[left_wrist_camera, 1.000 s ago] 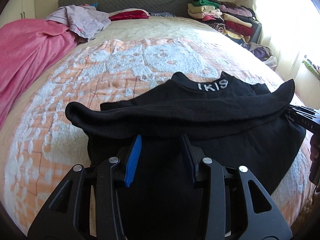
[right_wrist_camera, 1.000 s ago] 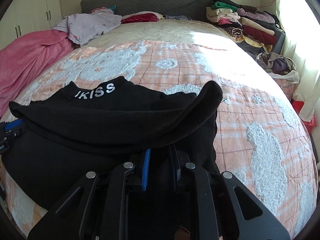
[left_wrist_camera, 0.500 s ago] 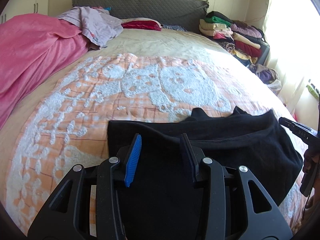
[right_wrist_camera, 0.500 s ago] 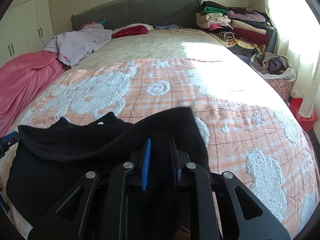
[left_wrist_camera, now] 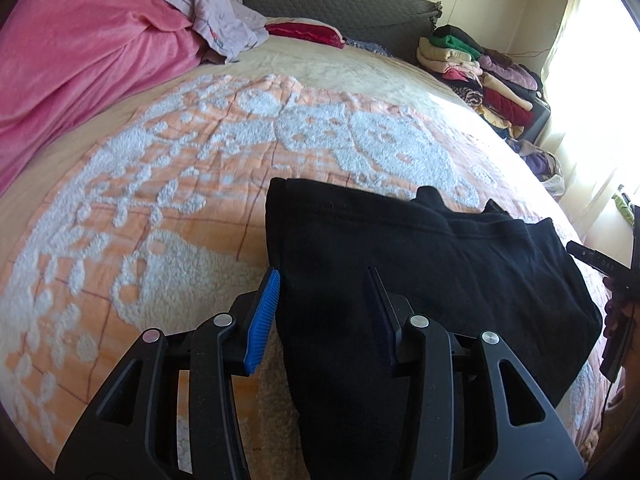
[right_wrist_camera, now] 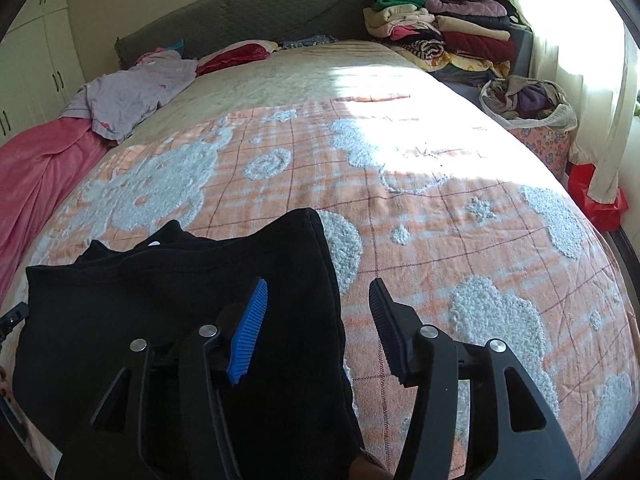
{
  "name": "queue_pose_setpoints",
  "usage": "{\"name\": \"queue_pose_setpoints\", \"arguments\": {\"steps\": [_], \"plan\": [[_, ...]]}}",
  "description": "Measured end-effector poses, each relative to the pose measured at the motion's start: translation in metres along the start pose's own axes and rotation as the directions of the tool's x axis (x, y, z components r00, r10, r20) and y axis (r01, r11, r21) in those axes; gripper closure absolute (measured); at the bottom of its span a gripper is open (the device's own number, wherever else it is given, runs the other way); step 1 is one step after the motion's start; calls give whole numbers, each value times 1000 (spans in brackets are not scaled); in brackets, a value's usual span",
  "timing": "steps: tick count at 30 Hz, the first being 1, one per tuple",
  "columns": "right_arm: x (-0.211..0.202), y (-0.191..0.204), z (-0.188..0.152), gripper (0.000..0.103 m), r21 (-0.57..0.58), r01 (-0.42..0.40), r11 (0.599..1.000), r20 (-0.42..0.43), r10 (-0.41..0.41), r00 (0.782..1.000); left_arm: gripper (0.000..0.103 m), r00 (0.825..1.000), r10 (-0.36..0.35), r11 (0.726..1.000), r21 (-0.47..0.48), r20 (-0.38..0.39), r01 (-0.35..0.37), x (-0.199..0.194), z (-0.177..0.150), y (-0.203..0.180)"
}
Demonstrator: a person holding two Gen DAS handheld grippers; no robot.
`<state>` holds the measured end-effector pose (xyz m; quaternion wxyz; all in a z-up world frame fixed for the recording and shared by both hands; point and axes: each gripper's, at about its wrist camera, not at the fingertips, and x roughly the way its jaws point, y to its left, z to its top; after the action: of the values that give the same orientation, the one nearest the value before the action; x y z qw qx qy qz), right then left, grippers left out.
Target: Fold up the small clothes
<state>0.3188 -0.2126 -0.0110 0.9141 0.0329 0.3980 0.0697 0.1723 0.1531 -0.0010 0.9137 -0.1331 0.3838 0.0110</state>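
A black garment (left_wrist_camera: 420, 264) lies folded over on itself on the orange and white bedspread (left_wrist_camera: 180, 184). It also shows in the right wrist view (right_wrist_camera: 180, 300). My left gripper (left_wrist_camera: 322, 280) is open and empty just above the garment's left edge. My right gripper (right_wrist_camera: 318, 292) is open and empty above the garment's right edge. The right gripper's body (left_wrist_camera: 616, 280) shows at the right edge of the left wrist view.
A pink blanket (left_wrist_camera: 72, 52) and a lilac garment (left_wrist_camera: 216, 20) lie at the far left of the bed. Stacked folded clothes (right_wrist_camera: 448, 36) sit at the far right by the headboard. A bag of clothes (right_wrist_camera: 528, 108) stands beside the bed by the curtain.
The garment's near half was carried over onto its far half and now covers the white lettering. Both grippers let go; the right jaws opened wide.
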Motion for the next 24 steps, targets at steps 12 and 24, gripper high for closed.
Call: {"name": "queue_pose_setpoints", "arguments": {"steps": [12, 24], "plan": [[8, -14, -2, 95, 89, -120, 989, 7, 120, 993, 103, 1000, 8, 1000, 25, 22, -8, -1, 2, -5], [16, -24, -12, 95, 95, 5, 995, -4, -4, 1000, 103, 998, 60, 997, 45, 12, -61, 14, 1, -10]]}}
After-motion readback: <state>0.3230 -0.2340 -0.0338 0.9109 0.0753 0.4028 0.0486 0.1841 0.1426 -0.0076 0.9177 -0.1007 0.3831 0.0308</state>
